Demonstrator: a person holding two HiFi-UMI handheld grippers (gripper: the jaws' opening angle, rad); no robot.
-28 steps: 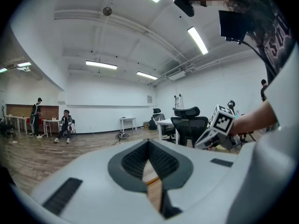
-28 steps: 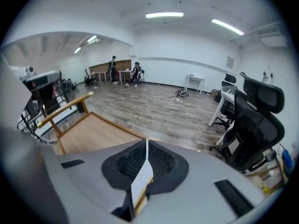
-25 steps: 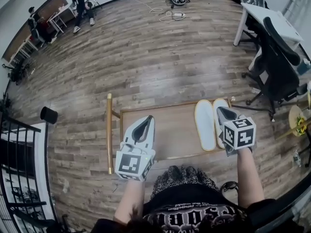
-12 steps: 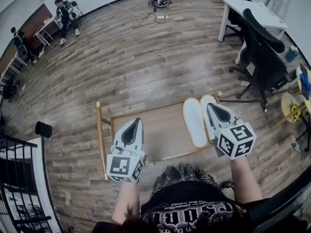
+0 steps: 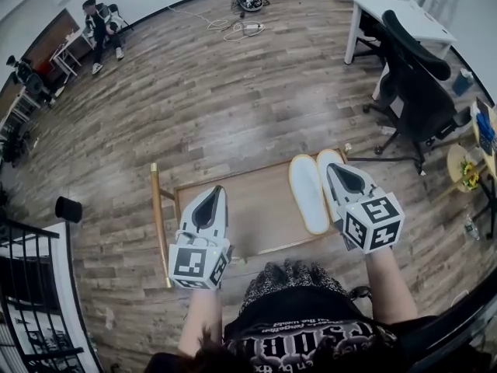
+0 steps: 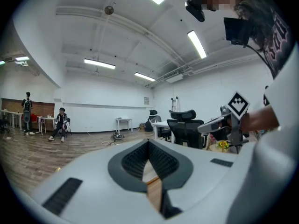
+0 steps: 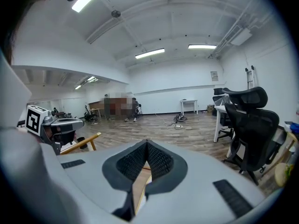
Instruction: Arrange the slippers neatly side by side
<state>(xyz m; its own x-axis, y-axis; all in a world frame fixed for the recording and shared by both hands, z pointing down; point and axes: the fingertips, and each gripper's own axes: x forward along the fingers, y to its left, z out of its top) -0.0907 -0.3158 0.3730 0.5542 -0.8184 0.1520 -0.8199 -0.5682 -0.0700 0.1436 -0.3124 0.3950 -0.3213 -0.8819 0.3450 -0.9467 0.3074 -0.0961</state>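
Observation:
Two white slippers lie side by side, toes away from me, at the right end of a low wooden table. The left slipper shows whole. The right slipper is mostly hidden under my right gripper, which hovers over it, shut and holding nothing. My left gripper hangs over the table's bare left part, apart from both slippers, its jaws also shut and empty. In the left gripper view its jaws meet over bare wood. The right gripper view shows the jaws together.
A wooden rail runs along the table's left side. A black office chair and a white desk stand at the right, with a small round table nearby. A black cup and a railing are at the left. Cables lie far off.
The head camera has shifted a little. Both grippers stay over the table in much the same places. The slippers have not moved.

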